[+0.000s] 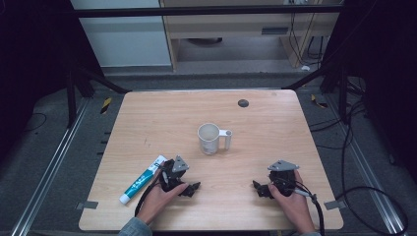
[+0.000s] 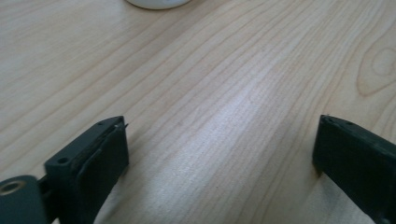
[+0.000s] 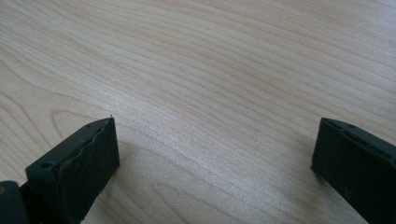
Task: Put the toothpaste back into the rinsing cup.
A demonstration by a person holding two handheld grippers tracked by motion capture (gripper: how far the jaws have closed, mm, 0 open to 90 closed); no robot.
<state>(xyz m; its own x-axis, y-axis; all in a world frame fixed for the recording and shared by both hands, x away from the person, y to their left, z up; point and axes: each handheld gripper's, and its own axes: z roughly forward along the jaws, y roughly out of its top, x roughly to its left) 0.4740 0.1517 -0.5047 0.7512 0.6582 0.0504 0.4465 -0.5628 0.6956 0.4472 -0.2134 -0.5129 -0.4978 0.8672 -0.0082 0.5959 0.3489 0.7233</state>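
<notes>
Lower frame, high view: left gripper [image 1: 193, 188] and right gripper [image 1: 259, 189] rest on the counter [image 1: 162, 118], jaws spread wide, nothing between them. Toothpaste tube [image 1: 142, 179] lies flat at lower left, just beside the left gripper, cap end toward the near edge. Judged light, soft-walled, somewhat slick; it will dent, so take it across the mid-body or the stiffer shoulder by the cap. Farther back at centre stands a white mug [image 1: 210, 138], upright, handle pointing right; rigid, breakable.
</notes>
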